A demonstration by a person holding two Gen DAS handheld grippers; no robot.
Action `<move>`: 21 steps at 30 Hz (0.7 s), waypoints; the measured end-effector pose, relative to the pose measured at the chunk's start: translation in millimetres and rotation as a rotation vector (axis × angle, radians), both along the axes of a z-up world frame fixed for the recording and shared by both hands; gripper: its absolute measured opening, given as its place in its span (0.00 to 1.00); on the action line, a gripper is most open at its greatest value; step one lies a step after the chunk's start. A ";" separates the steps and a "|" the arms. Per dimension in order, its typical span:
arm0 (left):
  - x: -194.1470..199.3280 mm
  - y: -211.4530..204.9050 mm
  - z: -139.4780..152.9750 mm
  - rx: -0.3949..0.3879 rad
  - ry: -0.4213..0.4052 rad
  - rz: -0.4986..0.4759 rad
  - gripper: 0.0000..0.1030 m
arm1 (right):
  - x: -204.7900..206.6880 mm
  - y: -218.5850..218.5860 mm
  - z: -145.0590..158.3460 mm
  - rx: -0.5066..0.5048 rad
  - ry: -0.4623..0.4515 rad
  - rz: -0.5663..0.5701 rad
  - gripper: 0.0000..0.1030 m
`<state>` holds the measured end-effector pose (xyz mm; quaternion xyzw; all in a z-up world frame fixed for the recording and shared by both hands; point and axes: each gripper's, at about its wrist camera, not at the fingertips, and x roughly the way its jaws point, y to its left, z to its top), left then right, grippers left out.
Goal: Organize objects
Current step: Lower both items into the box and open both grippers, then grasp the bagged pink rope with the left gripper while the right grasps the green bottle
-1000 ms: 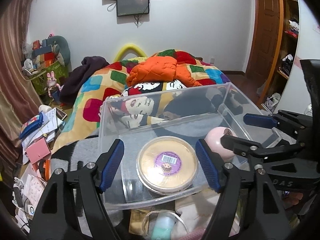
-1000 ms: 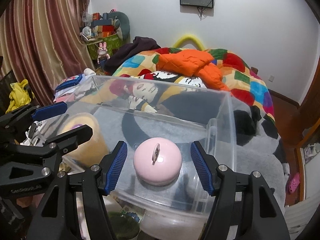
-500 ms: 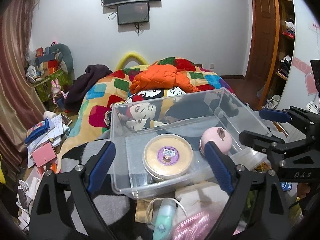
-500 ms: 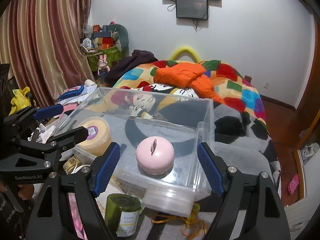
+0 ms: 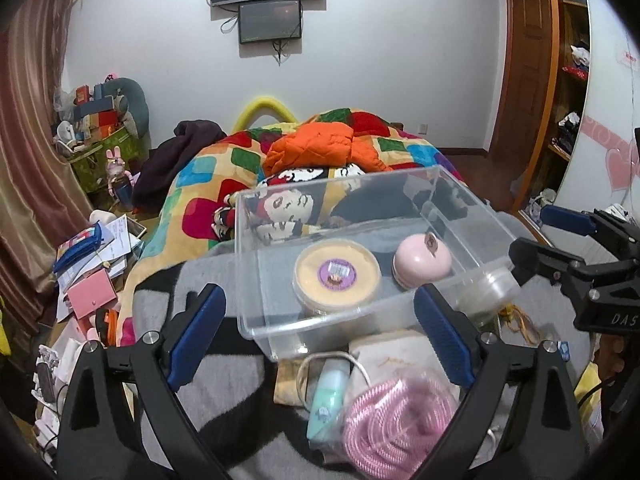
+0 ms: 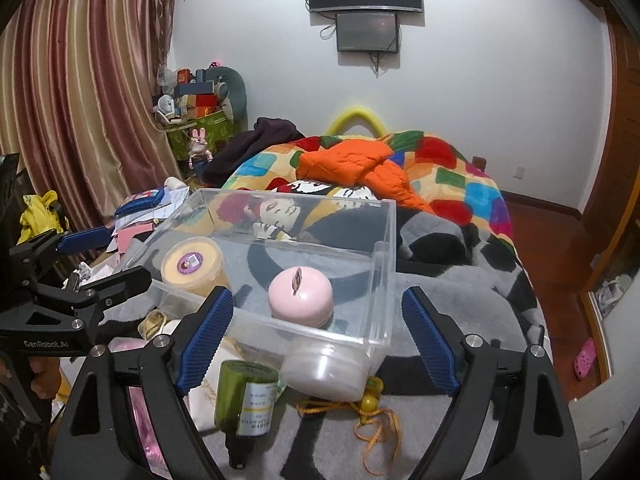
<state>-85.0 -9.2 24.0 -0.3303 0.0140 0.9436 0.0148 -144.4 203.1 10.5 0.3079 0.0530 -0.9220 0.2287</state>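
A clear plastic bin rests on the grey blanket at the foot of the bed. In it sit a yellow tub with a purple label and a pink round case. My left gripper hovers before the bin's near wall, its jaws opening wide, with nothing pressed between the pads. My right gripper hangs before the pink case, jaws also opening, holding nothing. Each gripper shows at the other view's edge: right gripper, left gripper.
Loose items lie in front of the bin: a mint bottle, a pink coiled cord, a white pouch, a green bottle, a white jar and an orange string. Papers clutter the floor at left.
Both grippers have drawn back and up from the bin while their jaws spread wider. The yellow tub and the pink case stay in the bin, clear of the pads.
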 end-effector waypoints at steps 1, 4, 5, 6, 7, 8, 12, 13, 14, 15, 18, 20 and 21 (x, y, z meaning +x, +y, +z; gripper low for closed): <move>1.2 0.6 -1.2 -0.001 -0.002 -0.001 0.93 | 1.7 0.8 -0.5 -0.001 -0.001 -0.001 0.82; 6.9 2.8 -6.3 -0.005 -0.015 -0.002 0.93 | 6.9 3.7 -2.4 0.000 -0.003 -0.003 0.82; 8.5 3.8 -8.3 -0.004 -0.020 -0.006 0.93 | 8.9 4.0 -3.2 0.004 -0.001 -0.006 0.82; 10.5 4.8 -10.9 0.000 -0.030 -0.012 0.93 | 10.9 4.0 -4.1 0.010 0.002 -0.008 0.82; 12.5 5.8 -13.7 0.004 -0.040 -0.016 0.93 | 13.2 3.1 -4.4 0.014 0.004 -0.008 0.82; 14.0 7.2 -16.0 0.006 -0.046 -0.017 0.93 | 15.2 2.8 -5.2 0.017 0.006 -0.007 0.82; 19.6 11.3 -27.1 0.023 -0.083 -0.023 0.93 | 20.3 0.7 -9.5 0.013 0.000 0.007 0.82; 21.3 12.2 -29.4 0.026 -0.088 -0.021 0.93 | 21.3 -0.1 -10.5 0.014 -0.001 0.010 0.82; 23.3 13.1 -31.5 0.029 -0.091 -0.021 0.93 | 22.6 -1.2 -11.6 0.017 0.000 0.011 0.82; 24.0 14.1 -32.7 0.031 -0.095 -0.024 0.93 | 23.3 -1.9 -12.5 0.018 0.000 0.011 0.82; 26.0 18.6 -37.9 0.027 -0.104 -0.028 0.93 | 24.6 -1.8 -15.8 0.021 -0.003 0.012 0.82; 25.1 20.5 -41.3 0.019 -0.109 -0.024 0.93 | 26.0 -0.7 -18.5 0.020 -0.010 0.012 0.82; 25.3 21.6 -42.8 0.018 -0.112 -0.024 0.93 | 26.3 0.1 -20.2 0.019 -0.014 0.010 0.82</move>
